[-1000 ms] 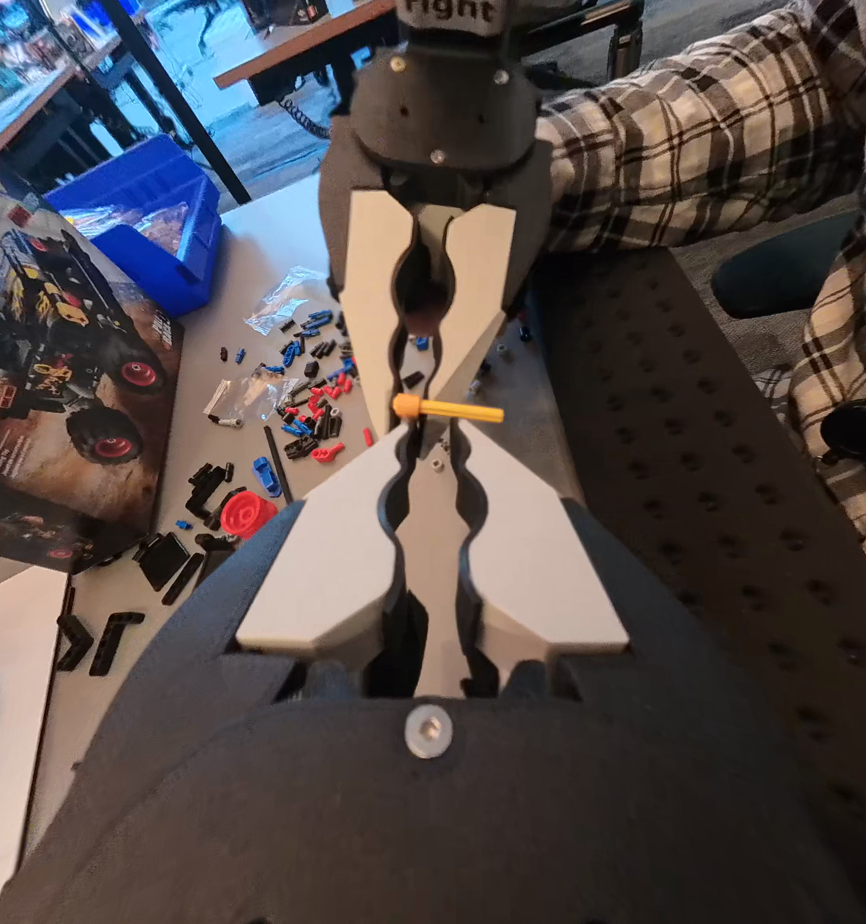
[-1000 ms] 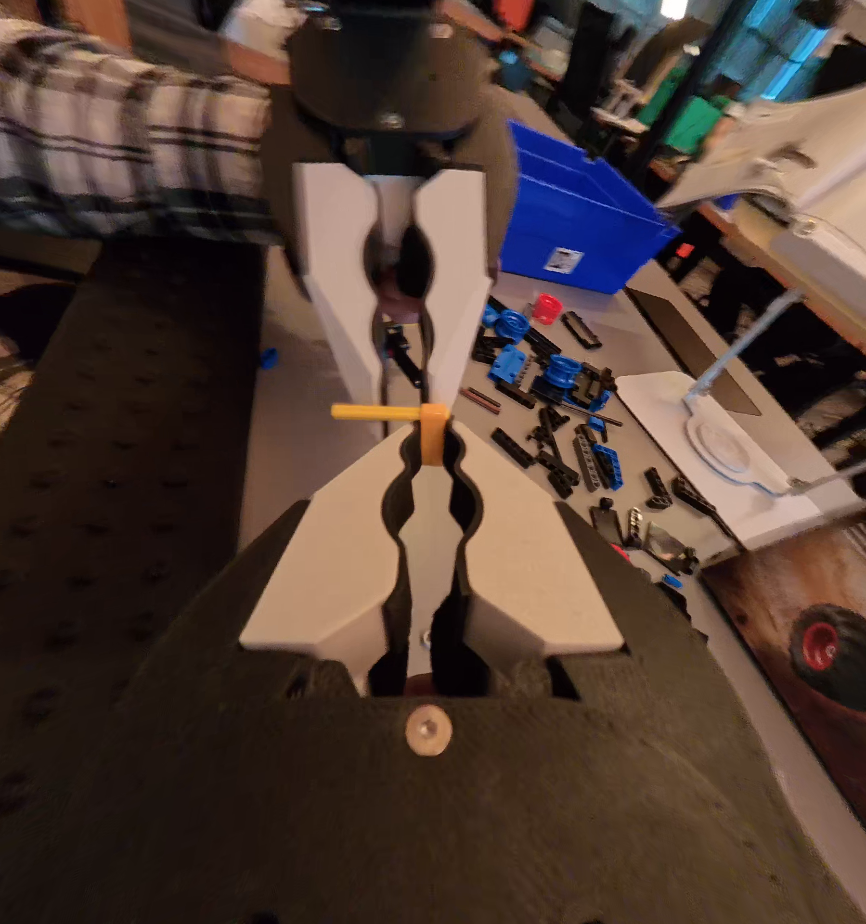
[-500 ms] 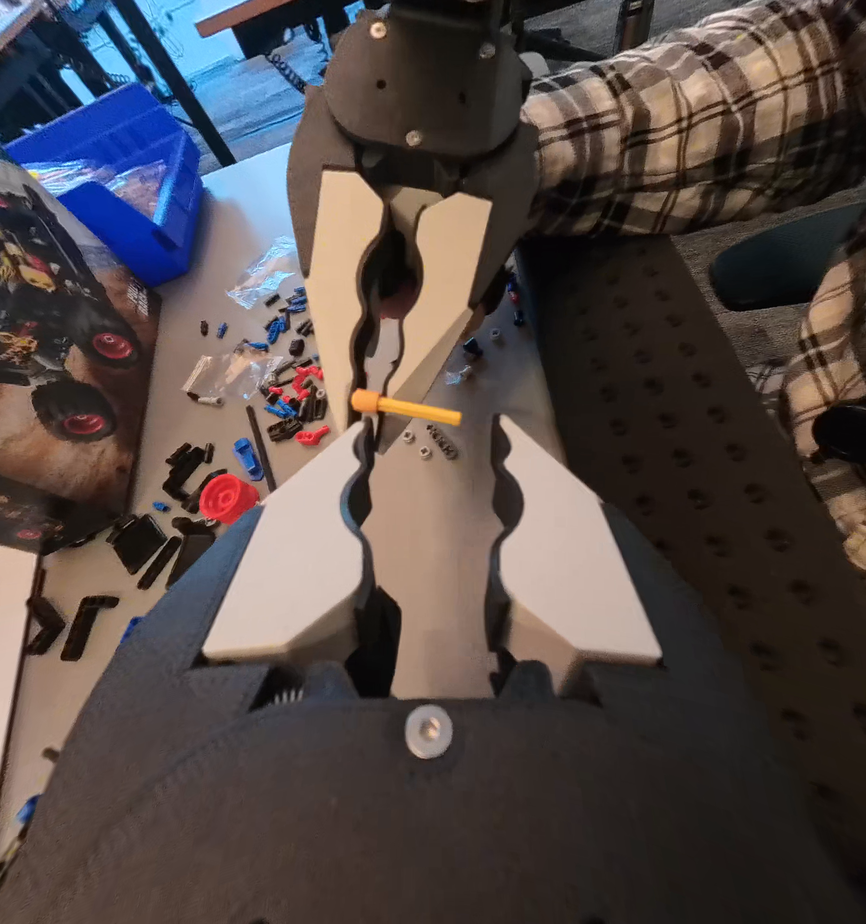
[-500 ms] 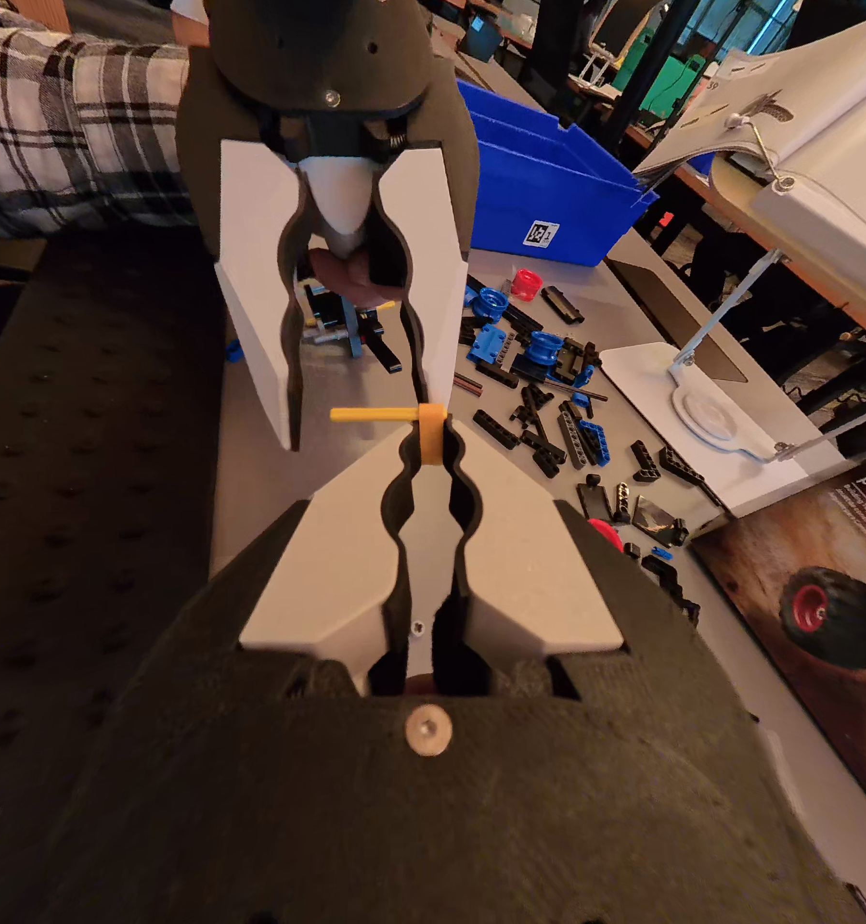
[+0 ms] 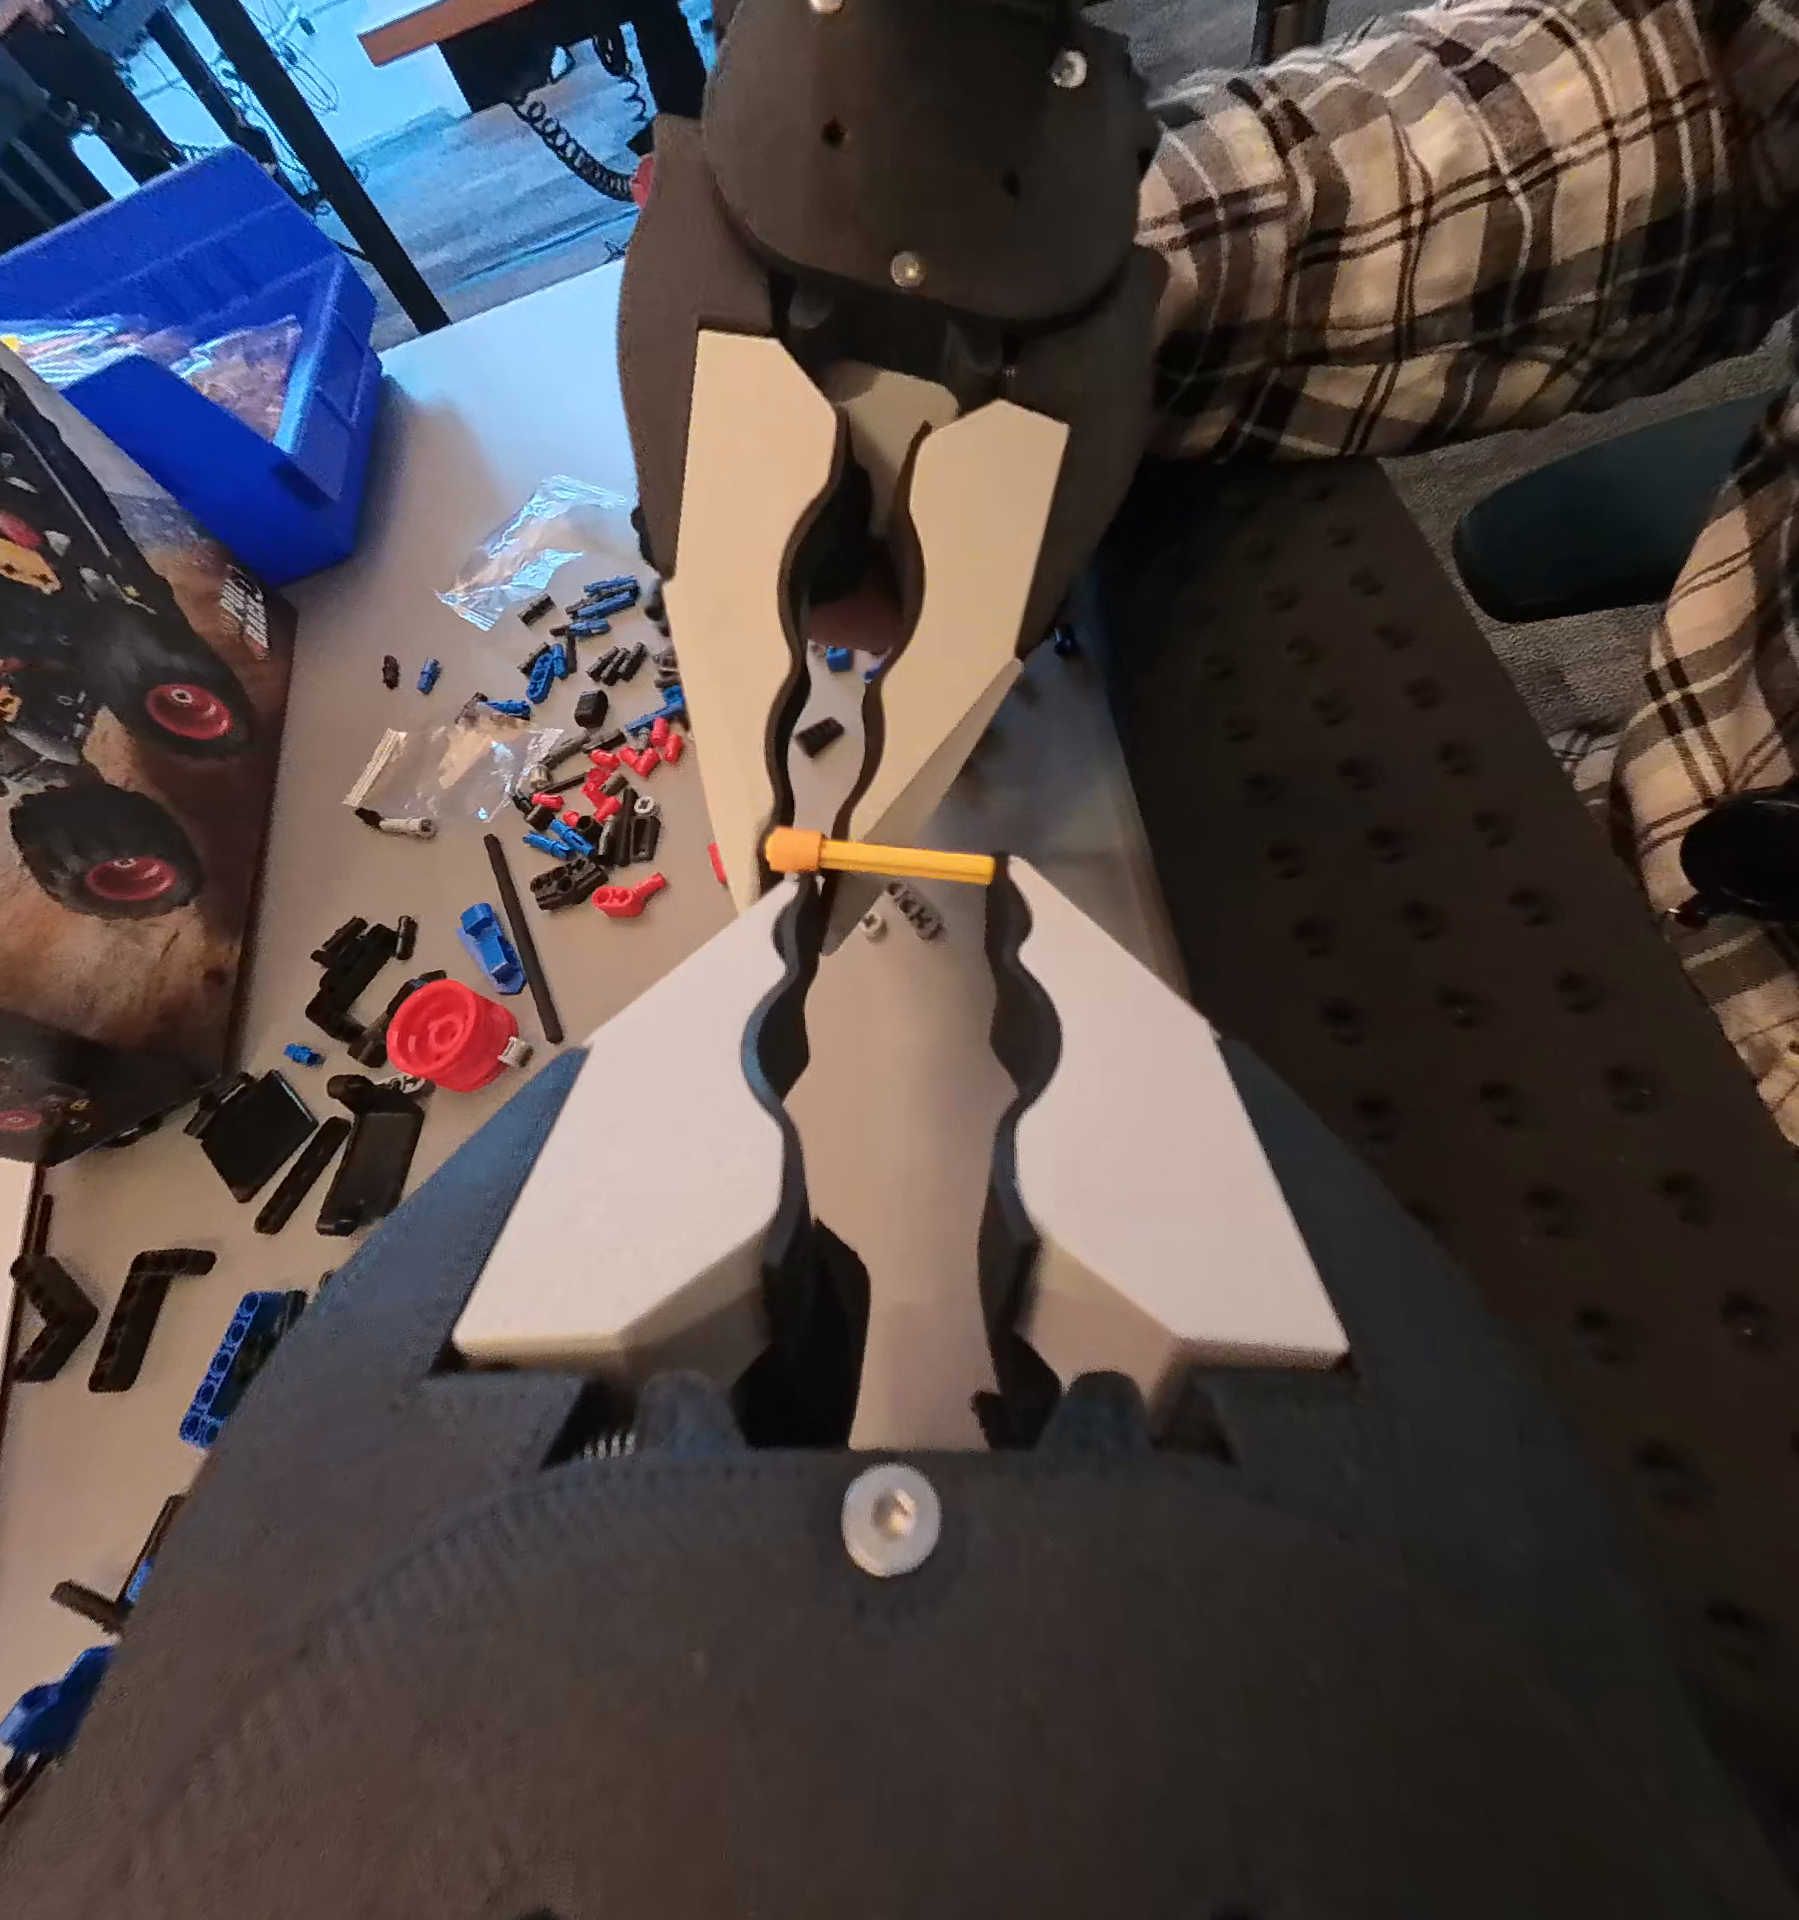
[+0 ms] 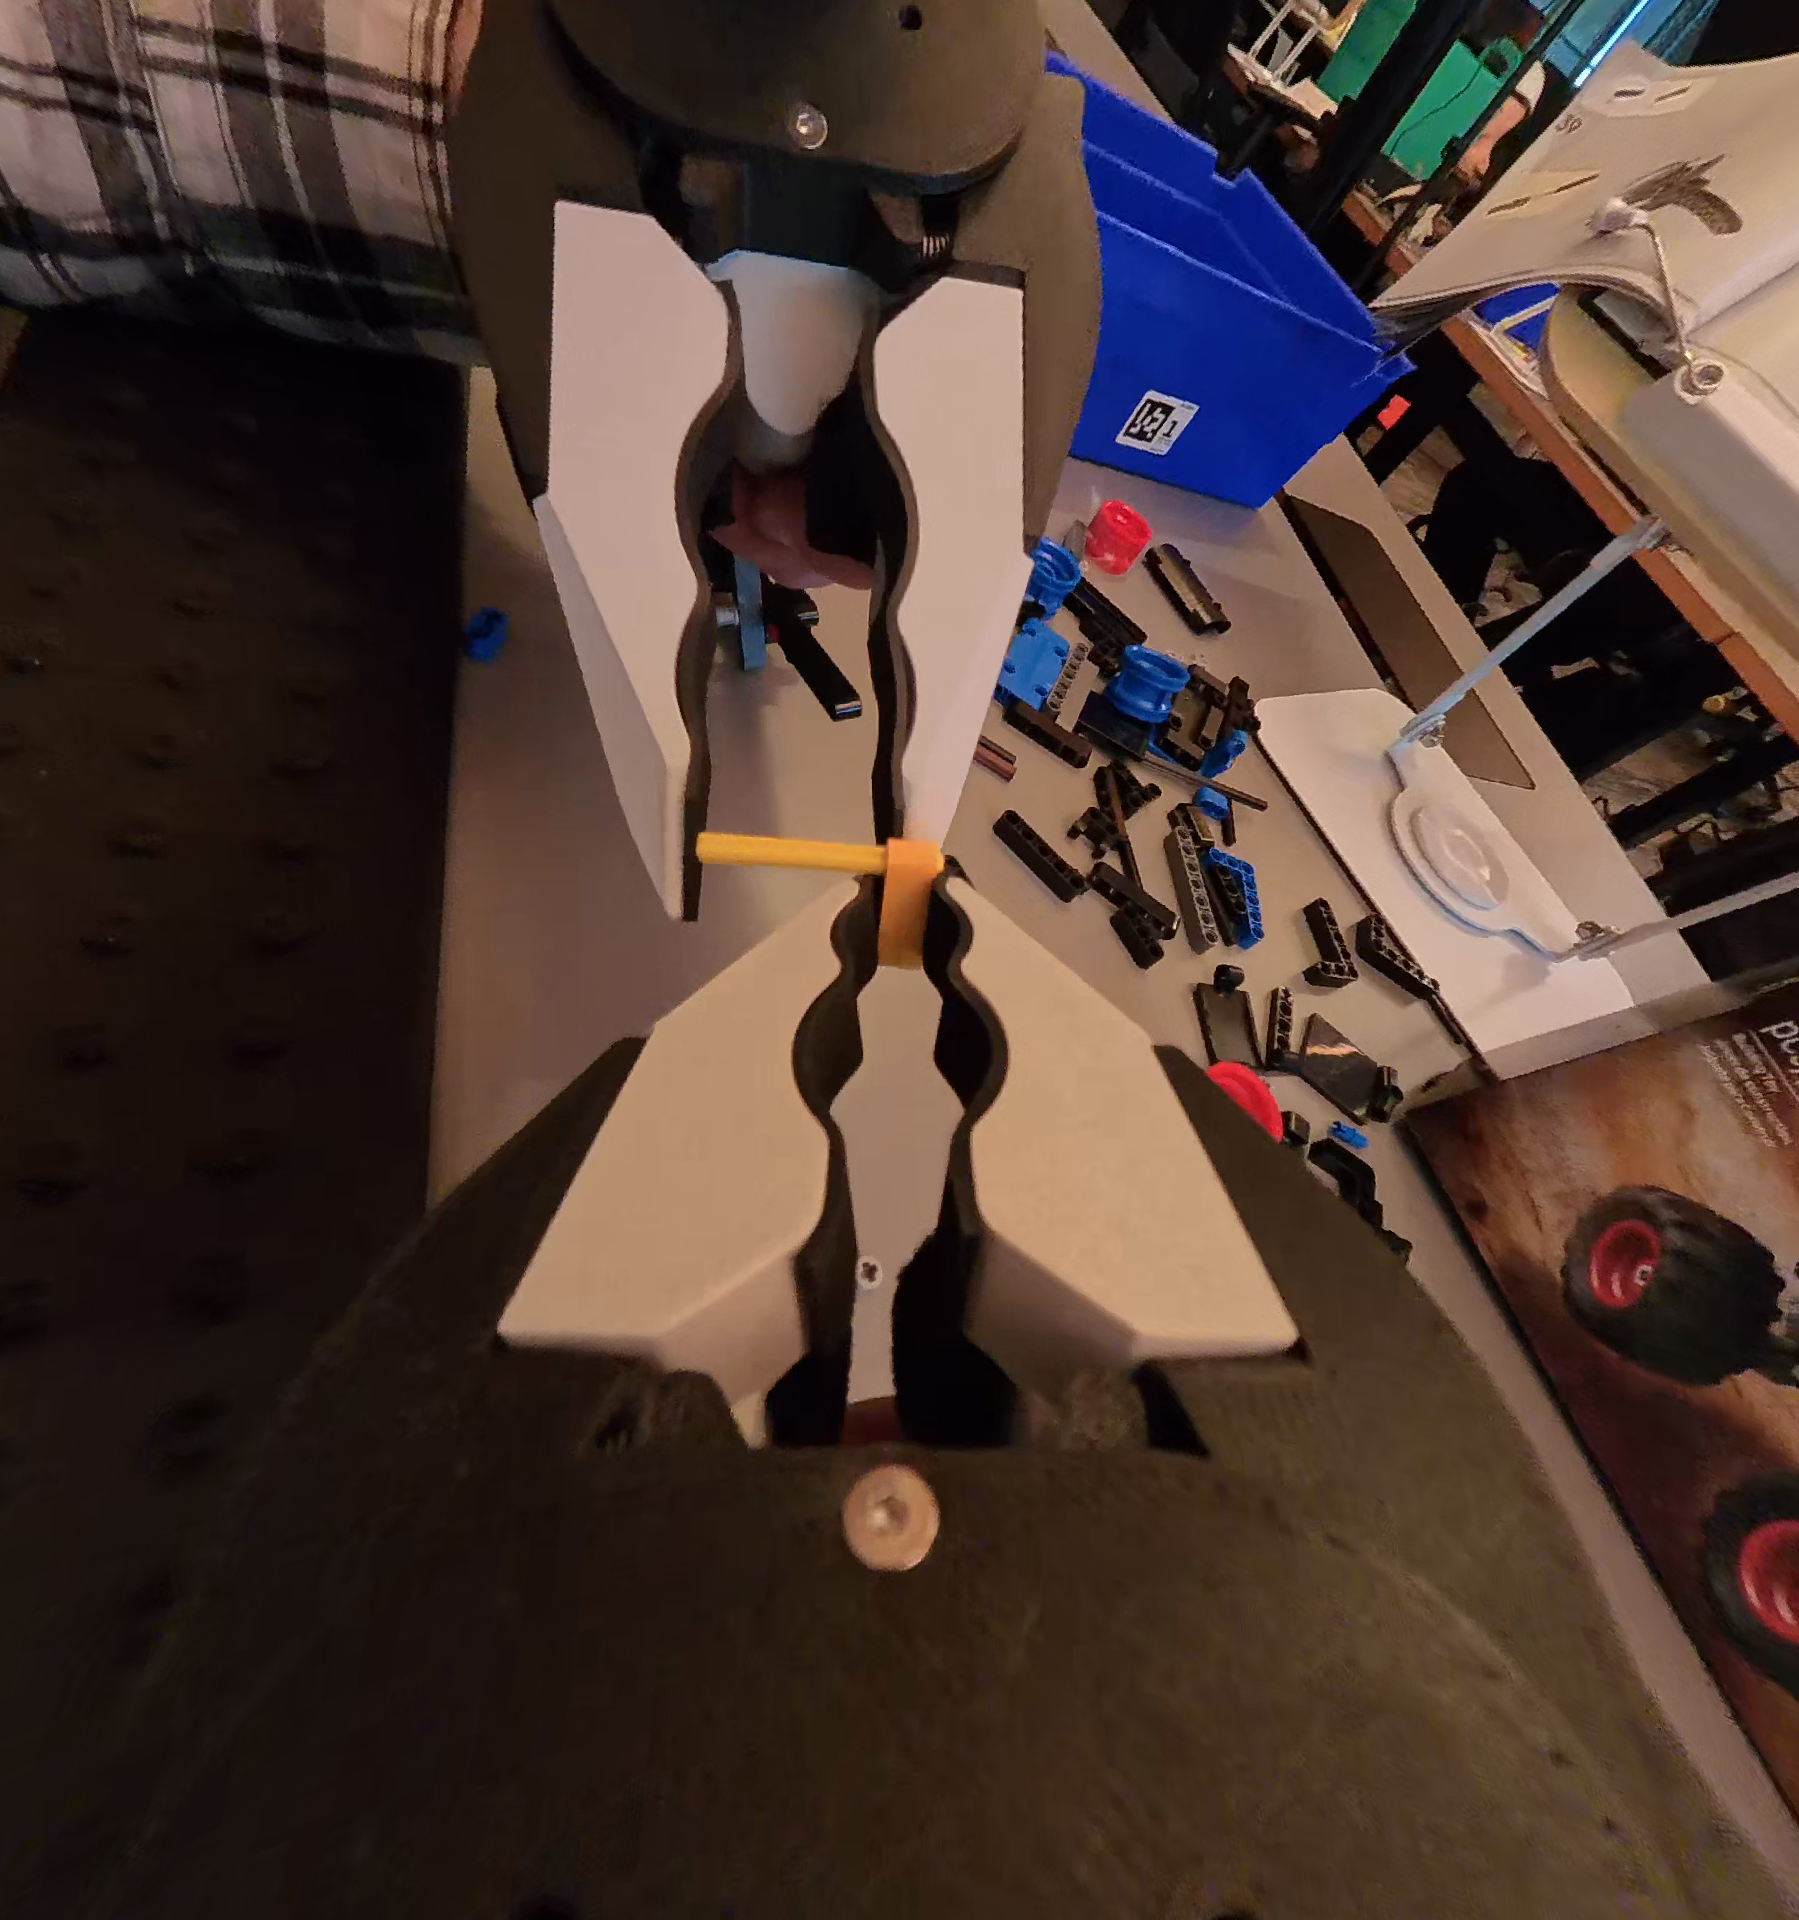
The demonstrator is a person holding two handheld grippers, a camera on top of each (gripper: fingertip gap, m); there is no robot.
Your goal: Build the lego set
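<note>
I am holding the yellow axle (image 6: 786, 854) by its orange end cap, my right gripper (image 6: 900, 914) clamped shut on it above the table (image 5: 521, 374). My left gripper (image 5: 900, 914), closed around the shaft a second ago, is now spread wide, its pads just clear of the free tip. So the handover is done, I judge. The axle is smooth, slim plastic; the pads are wavy, matte. Loose parts (image 5: 604, 769) are lying scattered toward the table's left edge.

loose lego pieces (image 5: 604, 790) crowding table (image 5: 521, 384), dark mat (image 5: 1446, 935) bare
</note>
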